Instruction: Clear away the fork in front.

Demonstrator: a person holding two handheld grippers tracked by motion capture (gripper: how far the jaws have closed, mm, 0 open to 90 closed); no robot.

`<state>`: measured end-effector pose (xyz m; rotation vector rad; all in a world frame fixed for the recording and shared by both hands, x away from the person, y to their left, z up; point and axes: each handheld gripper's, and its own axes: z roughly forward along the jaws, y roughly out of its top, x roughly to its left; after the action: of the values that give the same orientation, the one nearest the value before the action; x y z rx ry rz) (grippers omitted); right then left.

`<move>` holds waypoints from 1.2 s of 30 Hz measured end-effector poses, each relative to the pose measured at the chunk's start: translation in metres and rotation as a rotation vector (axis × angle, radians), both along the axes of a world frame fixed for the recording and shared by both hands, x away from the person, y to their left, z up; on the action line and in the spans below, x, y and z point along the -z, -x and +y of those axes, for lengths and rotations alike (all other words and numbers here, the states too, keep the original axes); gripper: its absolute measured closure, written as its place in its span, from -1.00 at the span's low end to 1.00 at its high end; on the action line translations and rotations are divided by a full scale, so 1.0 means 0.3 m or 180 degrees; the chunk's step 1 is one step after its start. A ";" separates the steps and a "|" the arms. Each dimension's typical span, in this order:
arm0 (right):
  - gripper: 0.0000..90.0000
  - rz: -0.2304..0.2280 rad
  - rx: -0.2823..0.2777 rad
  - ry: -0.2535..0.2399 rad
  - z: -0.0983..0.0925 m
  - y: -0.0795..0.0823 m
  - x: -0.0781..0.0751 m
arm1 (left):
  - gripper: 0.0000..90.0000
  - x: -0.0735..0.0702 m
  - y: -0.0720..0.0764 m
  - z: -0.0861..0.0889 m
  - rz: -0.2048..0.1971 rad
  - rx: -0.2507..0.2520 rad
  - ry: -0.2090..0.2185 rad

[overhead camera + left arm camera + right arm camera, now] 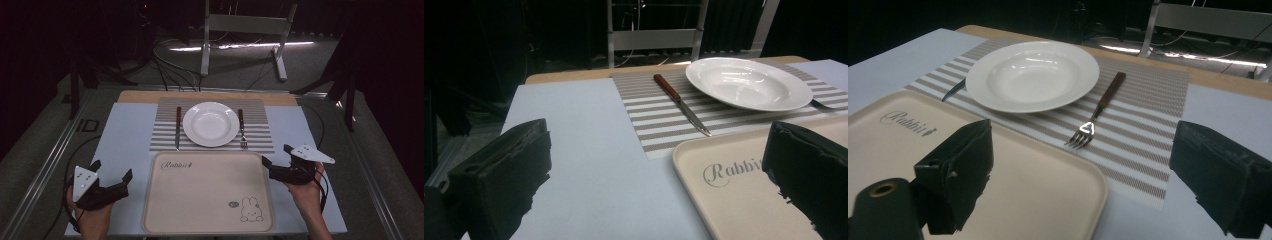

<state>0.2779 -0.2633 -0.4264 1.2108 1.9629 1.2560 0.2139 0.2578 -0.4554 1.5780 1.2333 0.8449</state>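
Here, both my grippers sit released beside the tray (208, 192).
Left gripper (111, 171) and right gripper (275, 155) flank it, jaws spread, holding nothing; beyond, on what looks like a woven placemat (255, 137), the plate (210, 123) sits between knife (177, 126) and fork (242, 128).

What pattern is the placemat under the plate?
The placemat has grey-brown and white stripes, clearest in the right gripper view, under the white plate.

White plate (210, 124) between knife (178, 127) and fork (242, 129), on striped placemat (260, 141).
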 end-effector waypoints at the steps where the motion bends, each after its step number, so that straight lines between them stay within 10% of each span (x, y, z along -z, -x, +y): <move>1: -0.77 -0.0008 -0.0009 -0.0004 0.003 -0.004 -0.006 | -0.99 0.002 -0.002 0.000 0.0010 -0.0008 -0.0001; 36: -0.76 0.0049 0.0123 -0.0062 0.090 -0.211 -0.120 | -0.99 0.016 -0.021 -0.004 0.0108 -0.0064 -0.0017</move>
<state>0.3412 -0.2364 -0.3903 1.2655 1.9333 1.2526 0.2203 0.2567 -0.4601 1.5923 1.2738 0.8377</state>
